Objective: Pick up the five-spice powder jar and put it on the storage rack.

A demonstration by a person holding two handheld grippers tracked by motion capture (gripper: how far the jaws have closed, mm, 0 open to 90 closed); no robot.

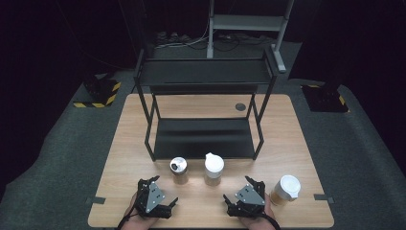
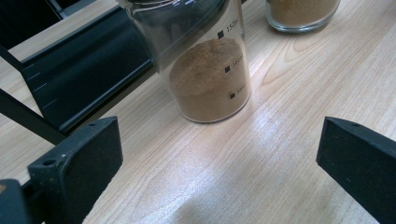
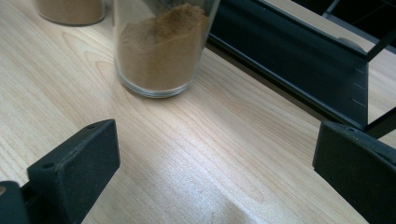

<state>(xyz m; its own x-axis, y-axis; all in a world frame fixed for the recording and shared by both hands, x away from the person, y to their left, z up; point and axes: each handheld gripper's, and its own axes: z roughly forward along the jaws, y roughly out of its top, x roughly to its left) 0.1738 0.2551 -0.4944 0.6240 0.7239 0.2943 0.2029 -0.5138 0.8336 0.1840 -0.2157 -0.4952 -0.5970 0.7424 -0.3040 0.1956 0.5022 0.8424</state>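
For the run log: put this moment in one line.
left tongs open, empty | right tongs open, empty | three jars of brown powder untouched, before rack

Pale smooth wood-grain table (image 2: 280, 154), clear glossy glass jar (image 2: 205, 70) of brown powder, matt black metal rack (image 1: 201, 139).

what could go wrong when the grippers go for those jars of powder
1. The left jar and middle jar stand close together, so the open left gripper or right gripper might bump one while reaching for the other.
2. The jars are tall and narrow; a high or off-centre grip could tip them and perhaps spill the brown powder.
3. Both stand just in front of the black shelf, which a jaw could clip.
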